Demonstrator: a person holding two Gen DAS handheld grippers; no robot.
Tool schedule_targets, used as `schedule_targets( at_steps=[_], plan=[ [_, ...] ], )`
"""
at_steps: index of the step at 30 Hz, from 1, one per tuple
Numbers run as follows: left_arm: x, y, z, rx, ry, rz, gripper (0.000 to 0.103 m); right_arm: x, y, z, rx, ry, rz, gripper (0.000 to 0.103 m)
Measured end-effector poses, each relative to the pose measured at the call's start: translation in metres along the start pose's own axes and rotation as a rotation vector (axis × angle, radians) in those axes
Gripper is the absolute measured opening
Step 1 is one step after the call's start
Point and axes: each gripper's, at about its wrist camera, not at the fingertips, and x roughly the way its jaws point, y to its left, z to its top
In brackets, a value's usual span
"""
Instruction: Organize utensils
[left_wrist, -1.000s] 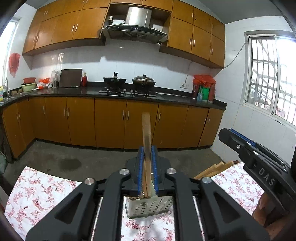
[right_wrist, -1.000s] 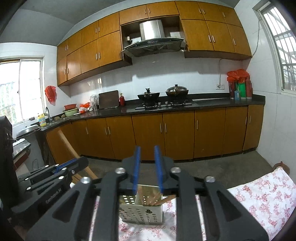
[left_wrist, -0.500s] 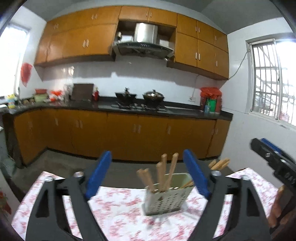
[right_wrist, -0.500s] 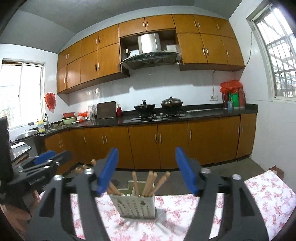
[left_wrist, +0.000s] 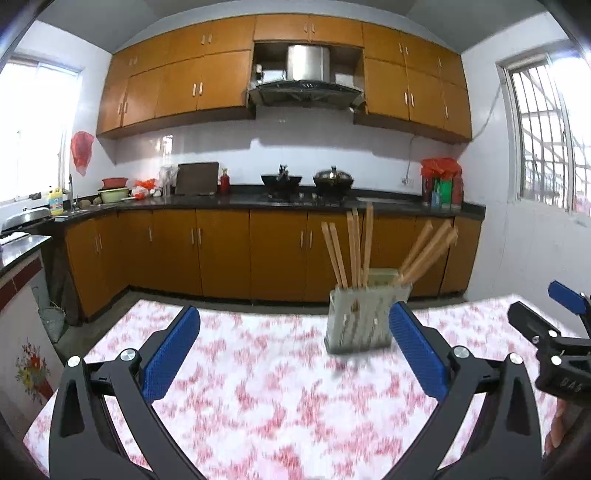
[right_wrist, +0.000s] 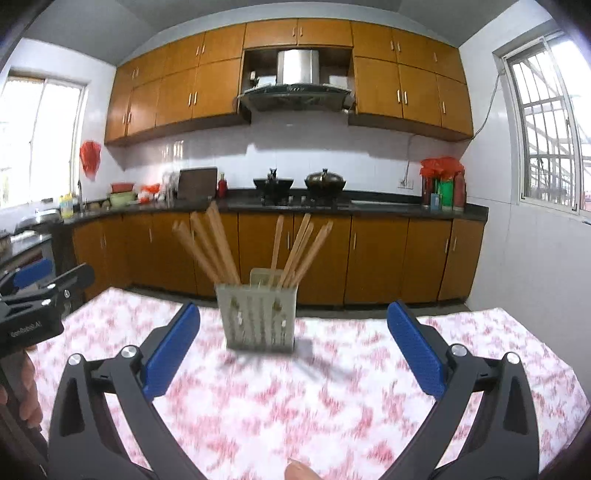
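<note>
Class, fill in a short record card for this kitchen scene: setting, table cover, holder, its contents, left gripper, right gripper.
setting: kitchen with wooden cabinets
table cover: floral tablecloth
holder: pale slotted holder, upright on the cloth
contents: wooden chopsticks, two leaning bunches
left gripper: jaws opening, nothing between them
right gripper: jaws opening, nothing between them, holder ahead

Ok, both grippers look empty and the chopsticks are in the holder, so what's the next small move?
Probably draw both grippers back and rest. The chopsticks all stand in the holder on the tablecloth; left gripper and right gripper are opening with nothing between them.
</note>
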Motion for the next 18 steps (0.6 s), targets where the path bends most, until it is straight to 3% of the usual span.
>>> schedule_targets(
  at_steps=[5, 18],
  plan=[
    [-0.003, -0.003, -0.027, 0.018, 0.047, 0.010, 0.101, -0.009, 0.005, -0.029, 0.006, 0.012, -0.064, 0.099],
    [-0.012, -0.003, -0.069, 0.021, 0.111, 0.013, 0.101, -0.009, -0.005, -0.055, 0.070, 0.108, -0.038, 0.099]
  ],
)
